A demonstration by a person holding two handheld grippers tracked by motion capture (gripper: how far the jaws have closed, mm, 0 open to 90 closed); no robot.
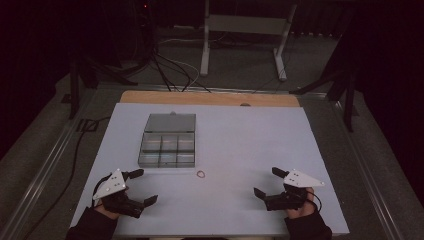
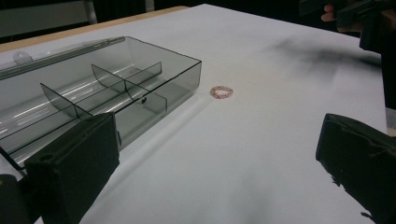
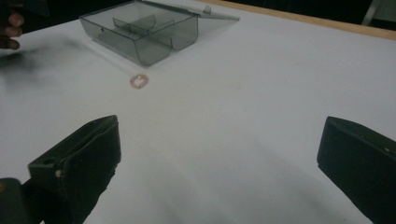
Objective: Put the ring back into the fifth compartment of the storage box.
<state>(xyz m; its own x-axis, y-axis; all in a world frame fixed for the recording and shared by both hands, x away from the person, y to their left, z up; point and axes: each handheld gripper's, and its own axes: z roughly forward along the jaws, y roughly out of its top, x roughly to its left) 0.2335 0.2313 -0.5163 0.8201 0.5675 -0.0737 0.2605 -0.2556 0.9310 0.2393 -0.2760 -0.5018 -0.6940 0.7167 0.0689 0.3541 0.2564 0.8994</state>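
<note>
1. Lying flat ahead of both grippers, the small pinkish beaded ring (image 1: pixel 201 174) sits just beside the front wall of the smoky clear-plastic compartment box (image 1: pixel 166 160) with its lid open.
2. The left gripper (image 1: pixel 140 186) looks nearer — jaws spread, holding nothing.
3. The right gripper (image 1: pixel 266 182) is likewise released and empty, with bare white table (image 1: pixel 260 140) between — nothing stands in the way.

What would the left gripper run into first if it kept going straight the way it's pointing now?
Probably bare white table surface: the left gripper, its jaws wide open, aims past the open clear compartment box on one side. The small pink ring lies near that line; depth is unclear.
</note>
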